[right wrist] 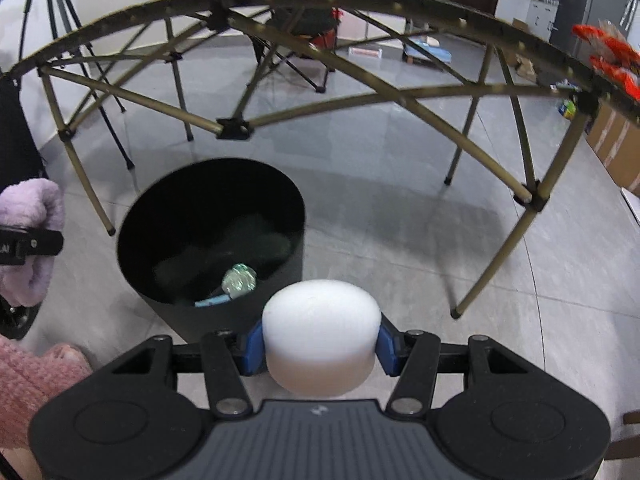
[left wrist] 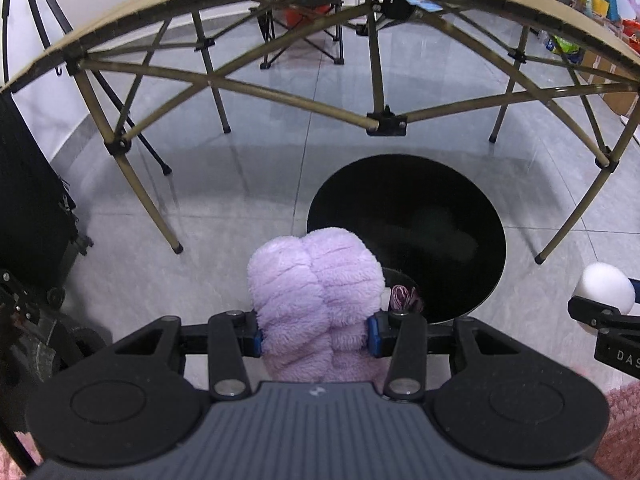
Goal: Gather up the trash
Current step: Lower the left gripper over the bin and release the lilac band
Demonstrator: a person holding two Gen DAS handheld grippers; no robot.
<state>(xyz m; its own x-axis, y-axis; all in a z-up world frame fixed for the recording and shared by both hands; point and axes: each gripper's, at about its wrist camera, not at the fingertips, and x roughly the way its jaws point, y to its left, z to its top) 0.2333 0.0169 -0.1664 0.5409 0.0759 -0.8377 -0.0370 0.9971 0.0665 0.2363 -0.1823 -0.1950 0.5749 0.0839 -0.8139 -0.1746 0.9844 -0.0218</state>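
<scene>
Presently, two items of trash are carried: a lilac fluffy cloth, clenched between the left gripper jaws, and a white foam puck, pinched by the right gripper jaws. Both sit near the open black bin on the floor, under the near edge of the folding table; the bin already holds a crumpled wrapper. Step in hand, as judged: delivery. Next move calls for bringing each load over the bin mouth before releasing.
</scene>
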